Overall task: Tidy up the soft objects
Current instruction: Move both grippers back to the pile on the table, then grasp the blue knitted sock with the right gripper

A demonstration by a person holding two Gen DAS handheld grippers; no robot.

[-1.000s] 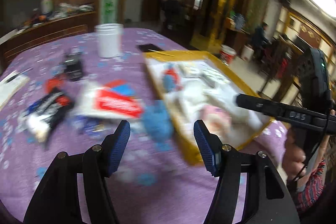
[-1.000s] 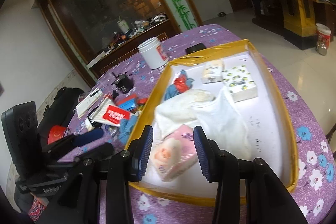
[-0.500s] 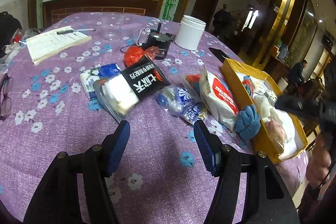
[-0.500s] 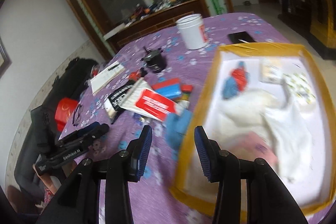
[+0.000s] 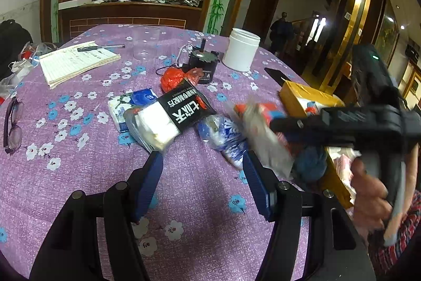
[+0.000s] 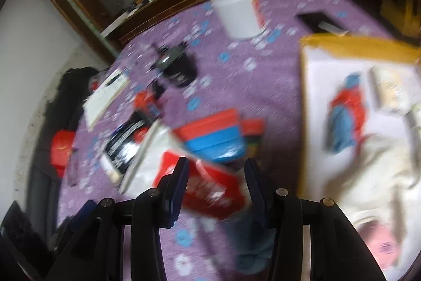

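Right gripper off tray, opening fingers astride red-white packet

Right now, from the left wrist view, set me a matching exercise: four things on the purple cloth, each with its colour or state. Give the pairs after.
Things:
1. jar
2. notebook
3. eyeglasses
4. crumpled bag

Descriptions:
A. red, in front of the black motor
B. lying folded near the cloth's left edge
C. white, standing upright, lid on
D. lined pages, a pen resting at its far edge

Pairs: 1-C, 2-D, 3-B, 4-A
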